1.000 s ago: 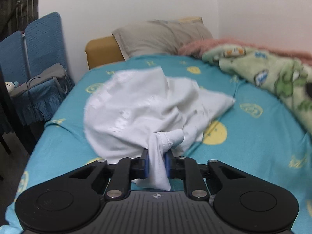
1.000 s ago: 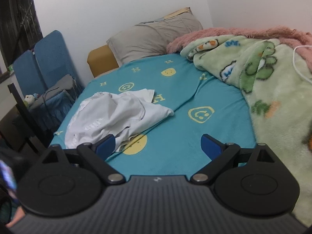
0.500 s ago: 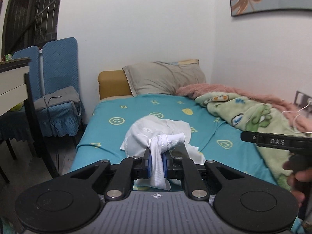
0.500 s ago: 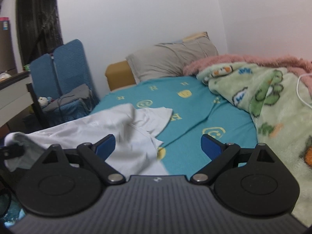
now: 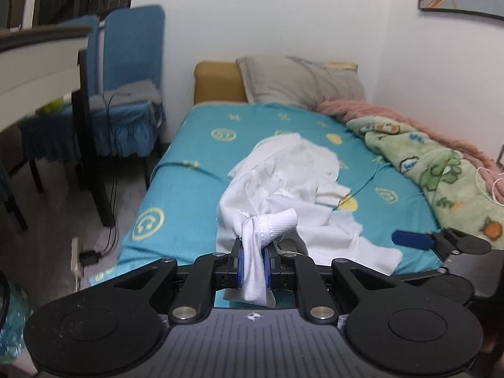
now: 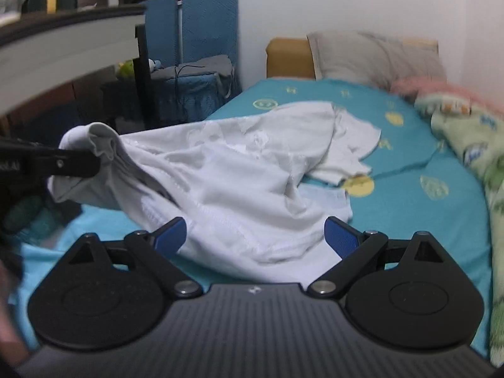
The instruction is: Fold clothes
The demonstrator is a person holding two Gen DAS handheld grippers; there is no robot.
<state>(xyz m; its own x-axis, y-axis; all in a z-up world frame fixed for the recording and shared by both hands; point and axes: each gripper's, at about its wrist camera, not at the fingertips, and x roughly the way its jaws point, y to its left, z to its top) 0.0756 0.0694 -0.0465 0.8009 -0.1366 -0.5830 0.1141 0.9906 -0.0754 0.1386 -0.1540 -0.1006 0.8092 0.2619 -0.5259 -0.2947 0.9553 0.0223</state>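
A crumpled white garment (image 5: 293, 176) lies on the turquoise bed sheet (image 5: 186, 182). My left gripper (image 5: 253, 261) is shut on a ribbed edge of it, pulled toward the foot of the bed. In the right wrist view the white garment (image 6: 239, 170) stretches from the bed to the left gripper (image 6: 97, 160) at far left, lifted off the sheet. My right gripper (image 6: 255, 236) is open, its blue pads either side of the garment's near hem, just above it. The right gripper also shows in the left wrist view (image 5: 419, 239).
A grey pillow (image 5: 299, 82) and yellow headboard (image 5: 217, 82) are at the far end. A green and pink blanket (image 5: 441, 170) covers the bed's right side. Blue chairs (image 5: 126, 88), a desk edge (image 5: 41, 63) and floor cables (image 5: 110, 230) are on the left.
My left gripper pulled back and up from the bed, dragging the garment toward the foot. My right gripper moved left and down, close over the garment's near hem.
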